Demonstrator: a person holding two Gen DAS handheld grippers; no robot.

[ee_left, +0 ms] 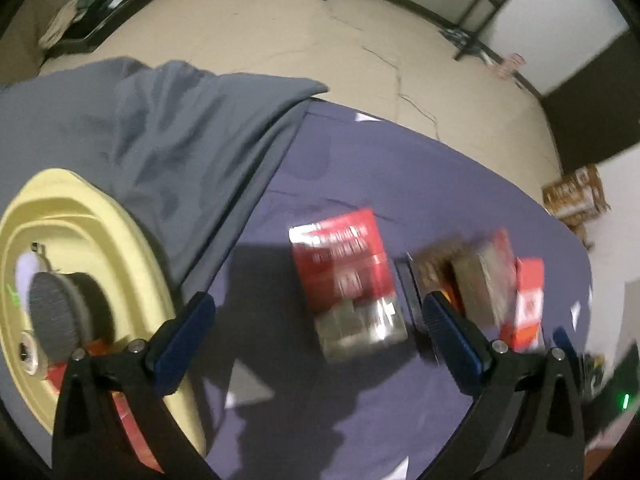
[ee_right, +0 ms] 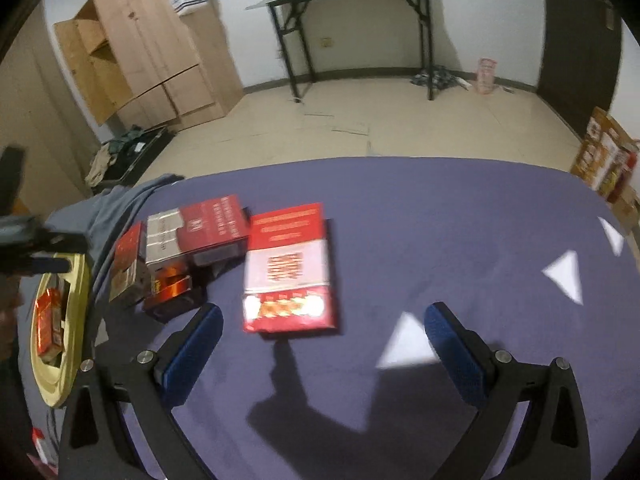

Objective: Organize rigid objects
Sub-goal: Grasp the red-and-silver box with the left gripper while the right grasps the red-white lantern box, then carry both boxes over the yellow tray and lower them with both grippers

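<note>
Both tools stand with jaws spread wide and nothing between them. The right gripper (ee_right: 322, 344) hovers over bare purple tablecloth (ee_right: 440, 240), with open cloth ahead and to the right up to the far table edge. Just ahead of it lies a flat red-and-white box (ee_right: 288, 268); left of that sits a cluster of smaller boxes (ee_right: 176, 256). The left gripper (ee_left: 318, 332) hangs over a red-and-silver box (ee_left: 348, 276), which lies flat on the cloth between its fingers but untouched. A yellow basin (ee_left: 100, 248) sits at the left, by a grey cloth (ee_left: 160, 128). Beyond the table edge is open floor (ee_right: 400, 116).
</note>
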